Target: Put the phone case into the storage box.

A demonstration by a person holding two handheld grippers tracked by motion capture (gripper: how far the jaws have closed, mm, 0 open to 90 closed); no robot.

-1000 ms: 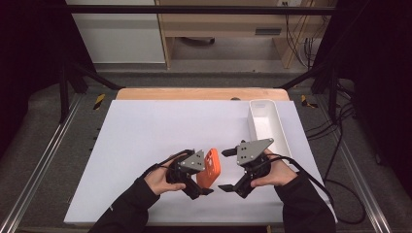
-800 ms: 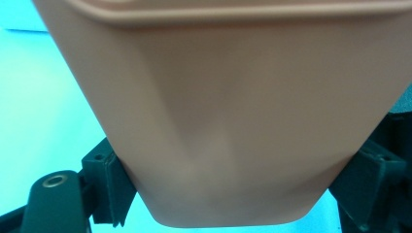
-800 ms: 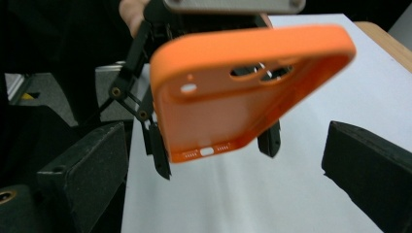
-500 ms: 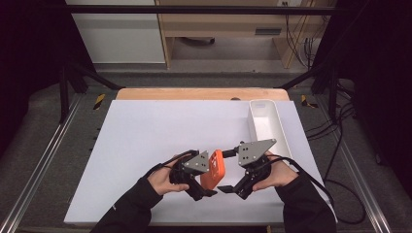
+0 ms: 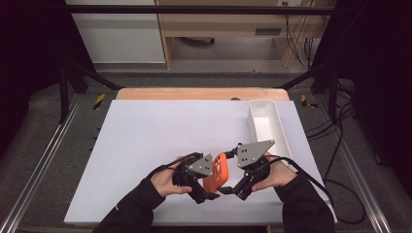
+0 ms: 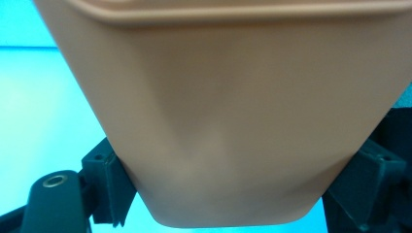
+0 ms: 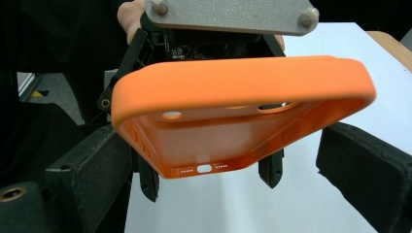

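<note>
The left gripper [image 5: 210, 193] stays clamped on the soft orange silicone phone case [image 5: 217, 174], held above the white table [image 5: 145, 141]; the right gripper [image 5: 232, 190] has edged closer (jaws spread, not yet touching), suggesting a handover.

There are one orange phone case [image 5: 216, 173], one white tray [image 5: 266, 127] at two o'clock, two grippers and one table [image 5: 145, 141].

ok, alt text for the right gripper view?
An orange phone case, open side down, is held off the white table by the left gripper opposite. The right gripper flanks it with its black jaws apart.
</note>
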